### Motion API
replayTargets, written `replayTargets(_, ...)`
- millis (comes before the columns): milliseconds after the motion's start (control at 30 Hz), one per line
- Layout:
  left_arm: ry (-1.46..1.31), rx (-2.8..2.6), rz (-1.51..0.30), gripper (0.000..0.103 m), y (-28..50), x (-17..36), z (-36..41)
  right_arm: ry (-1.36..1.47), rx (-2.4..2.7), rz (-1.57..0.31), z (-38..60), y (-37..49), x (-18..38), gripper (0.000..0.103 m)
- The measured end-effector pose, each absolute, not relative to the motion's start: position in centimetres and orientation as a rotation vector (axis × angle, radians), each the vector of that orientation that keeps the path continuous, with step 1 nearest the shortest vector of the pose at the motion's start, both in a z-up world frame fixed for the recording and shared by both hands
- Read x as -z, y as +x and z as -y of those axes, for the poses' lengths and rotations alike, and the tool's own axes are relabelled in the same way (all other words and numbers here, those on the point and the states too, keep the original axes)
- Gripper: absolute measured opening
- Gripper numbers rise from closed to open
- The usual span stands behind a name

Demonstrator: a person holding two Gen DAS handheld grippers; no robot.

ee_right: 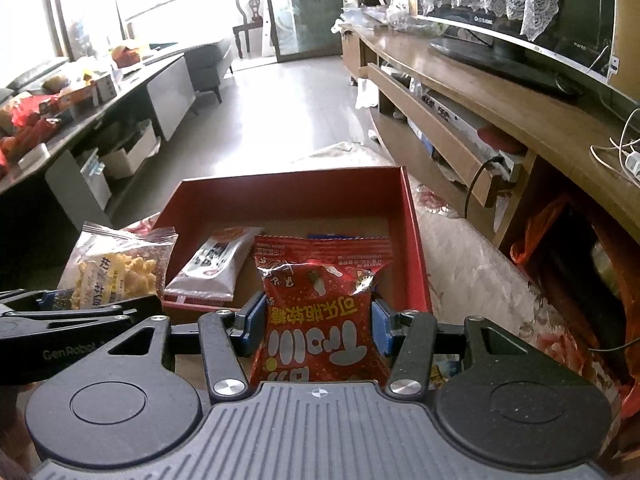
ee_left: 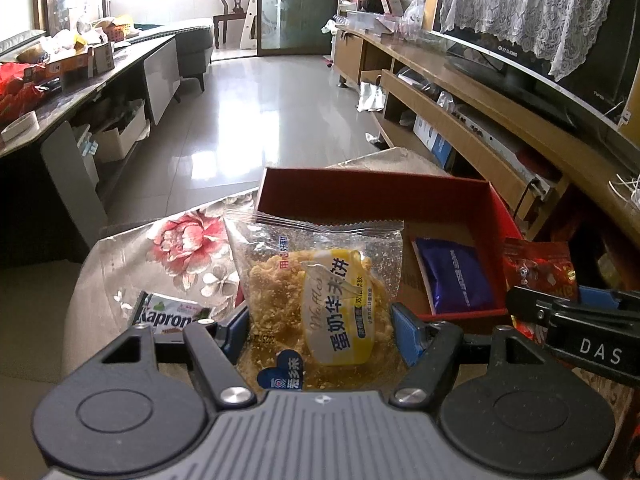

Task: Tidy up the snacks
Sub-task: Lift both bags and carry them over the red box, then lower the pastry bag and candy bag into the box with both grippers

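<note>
My left gripper [ee_left: 320,330] is shut on a clear waffle packet [ee_left: 320,292] with a yellow label, held just before the near left edge of the red box [ee_left: 508,220]. My right gripper [ee_right: 318,322] is shut on a red candy packet [ee_right: 322,308], held over the near edge of the red box [ee_right: 416,240]. Inside the box lie a dark blue packet [ee_left: 456,276] and a white packet [ee_right: 216,268]. The waffle packet also shows at the left of the right wrist view [ee_right: 116,268]. The red candy packet shows at the right of the left wrist view [ee_left: 540,268].
A green and white Kapron packet [ee_left: 172,314] lies on the floral cloth [ee_left: 184,248] left of the box. A wooden TV bench [ee_right: 500,108] with a television runs along the right. A cluttered dark table [ee_left: 80,80] stands at the left. Tiled floor lies beyond the box.
</note>
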State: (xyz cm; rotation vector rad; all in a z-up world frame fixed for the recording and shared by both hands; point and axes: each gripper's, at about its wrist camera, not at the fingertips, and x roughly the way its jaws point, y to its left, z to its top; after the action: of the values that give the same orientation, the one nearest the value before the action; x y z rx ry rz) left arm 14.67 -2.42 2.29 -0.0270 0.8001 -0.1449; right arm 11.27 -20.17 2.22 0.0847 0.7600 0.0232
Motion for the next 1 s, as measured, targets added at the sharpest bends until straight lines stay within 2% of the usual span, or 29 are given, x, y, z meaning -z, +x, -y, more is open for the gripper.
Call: replayTargets(1000,0.013,0.127,-0.784,0.074,21.7,-2.3,5.4,0.091,0.012,-0.754,21.9,17.9,-2.3,0.060)
